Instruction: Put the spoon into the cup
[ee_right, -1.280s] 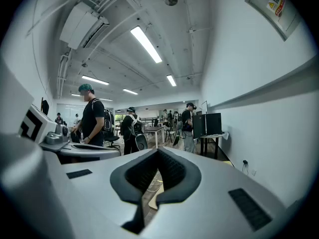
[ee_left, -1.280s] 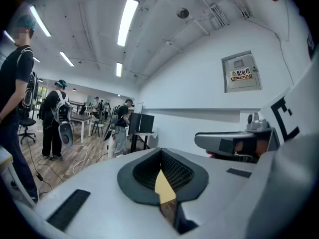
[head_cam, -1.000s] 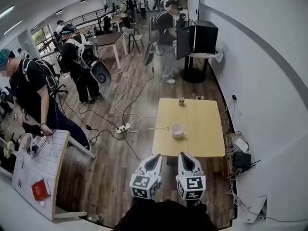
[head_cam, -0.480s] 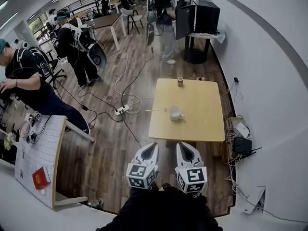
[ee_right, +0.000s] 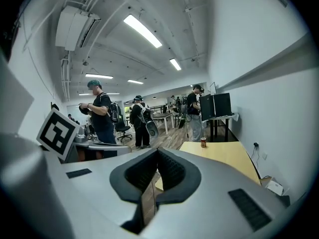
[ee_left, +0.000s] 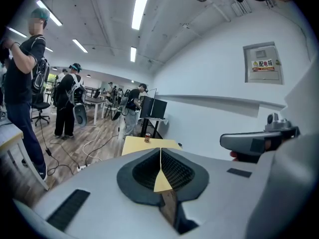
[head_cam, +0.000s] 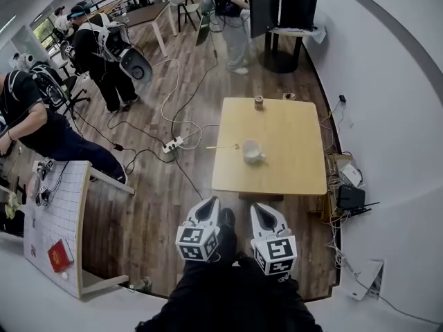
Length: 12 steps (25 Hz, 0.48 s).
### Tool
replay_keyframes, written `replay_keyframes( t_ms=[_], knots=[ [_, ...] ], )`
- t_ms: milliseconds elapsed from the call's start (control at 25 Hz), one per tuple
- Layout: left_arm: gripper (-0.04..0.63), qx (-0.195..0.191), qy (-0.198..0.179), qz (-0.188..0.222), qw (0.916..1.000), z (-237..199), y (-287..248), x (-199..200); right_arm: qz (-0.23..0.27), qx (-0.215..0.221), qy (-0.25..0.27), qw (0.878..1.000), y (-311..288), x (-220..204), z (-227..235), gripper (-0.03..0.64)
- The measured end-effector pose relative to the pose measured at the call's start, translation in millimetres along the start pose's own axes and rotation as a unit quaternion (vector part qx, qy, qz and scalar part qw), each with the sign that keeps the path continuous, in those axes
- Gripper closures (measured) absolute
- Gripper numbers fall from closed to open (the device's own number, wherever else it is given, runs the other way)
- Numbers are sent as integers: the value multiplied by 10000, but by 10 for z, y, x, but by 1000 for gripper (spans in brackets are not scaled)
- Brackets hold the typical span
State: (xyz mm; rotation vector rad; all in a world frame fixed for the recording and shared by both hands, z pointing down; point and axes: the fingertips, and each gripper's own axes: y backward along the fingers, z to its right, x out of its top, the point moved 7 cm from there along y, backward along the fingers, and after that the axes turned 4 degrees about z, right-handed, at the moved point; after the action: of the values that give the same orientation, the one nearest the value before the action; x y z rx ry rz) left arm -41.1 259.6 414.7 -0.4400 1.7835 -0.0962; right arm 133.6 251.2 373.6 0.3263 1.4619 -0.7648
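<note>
The spoon (head_cam: 223, 146) lies left-to-right, its bowl toward the cup (head_cam: 253, 152).

head: steeply down, far | gripper views: level, forward | shared: table (head_cam: 291, 168)

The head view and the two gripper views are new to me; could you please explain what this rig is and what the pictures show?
There is no robot here: a person carries a two-jaw tool in each hand. The head view comes from a camera on that person's head, looking steeply down. The left hand-held gripper and right hand-held gripper show at its bottom, each bearing a marker cube. The other two pictures come from cameras riding on those grippers, looking along their jaws. Both pairs of jaws are shut, with nothing between them. Ahead stands a wooden table with a white cup, a spoon to the cup's left at the table's edge, and a small can at the far side.
</note>
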Motion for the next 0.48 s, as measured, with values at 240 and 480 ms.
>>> replay_keyframes(
  t_ms=[240, 480],
  knots=[
    [560, -23, 138, -177, 9997, -278, -540, 18, -214, -89, 39, 9997, -465, -3, 242, 597],
    [560, 80, 341, -351, 9988, -740, -1121, 71, -514, -182, 3, 9985, -1192, 76, 545, 597]
  ],
)
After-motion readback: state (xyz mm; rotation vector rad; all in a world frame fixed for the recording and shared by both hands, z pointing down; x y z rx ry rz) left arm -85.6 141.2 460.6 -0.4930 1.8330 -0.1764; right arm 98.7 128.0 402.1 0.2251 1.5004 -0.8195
